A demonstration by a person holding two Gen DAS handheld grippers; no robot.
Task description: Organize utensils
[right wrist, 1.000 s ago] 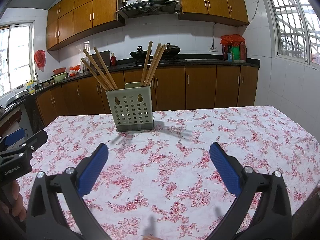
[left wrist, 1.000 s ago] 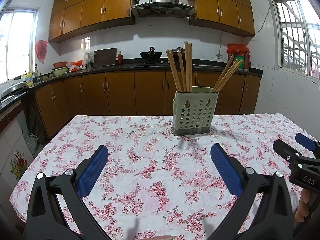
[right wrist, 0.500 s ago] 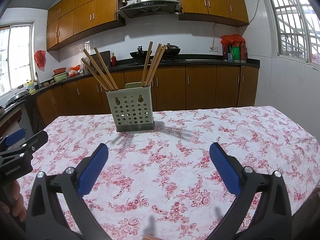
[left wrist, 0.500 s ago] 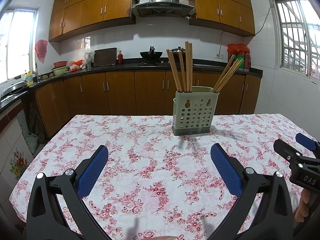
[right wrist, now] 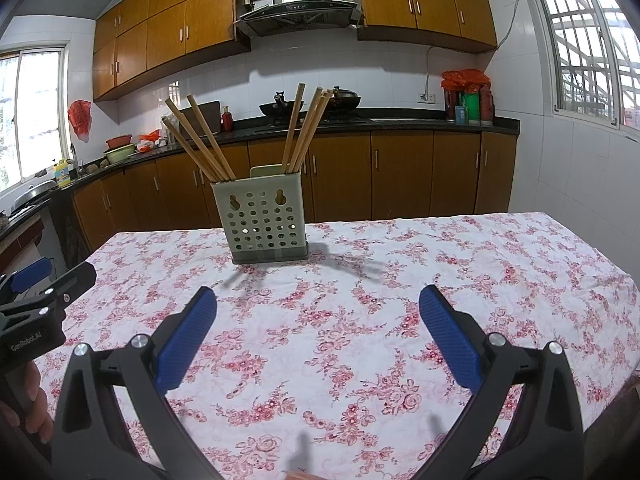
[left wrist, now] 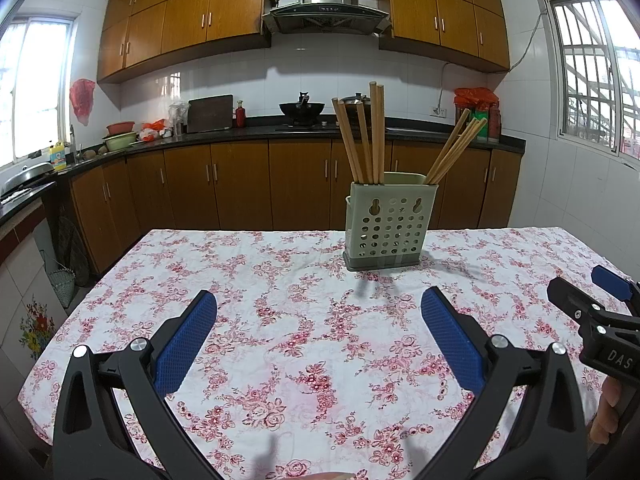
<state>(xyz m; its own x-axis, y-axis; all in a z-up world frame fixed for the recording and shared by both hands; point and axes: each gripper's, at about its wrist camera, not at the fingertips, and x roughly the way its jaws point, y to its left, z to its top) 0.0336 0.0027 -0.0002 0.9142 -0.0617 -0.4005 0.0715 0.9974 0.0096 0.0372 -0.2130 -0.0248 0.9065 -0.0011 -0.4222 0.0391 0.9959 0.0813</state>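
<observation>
A pale green perforated utensil holder (left wrist: 387, 227) stands upright on the floral tablecloth (left wrist: 280, 320), and it also shows in the right wrist view (right wrist: 266, 221). Several wooden chopsticks (left wrist: 370, 136) stand in it in two bunches, also seen in the right wrist view (right wrist: 304, 130). My left gripper (left wrist: 318, 308) is open and empty, held above the cloth well short of the holder. My right gripper (right wrist: 318, 304) is open and empty too, to the right of the left one. Each gripper shows at the edge of the other's view.
The table's far edge lies just behind the holder. Brown kitchen cabinets (left wrist: 240, 188) and a dark counter run behind the table. The table's right edge (right wrist: 616, 280) and left edge (left wrist: 80, 308) drop off to the floor.
</observation>
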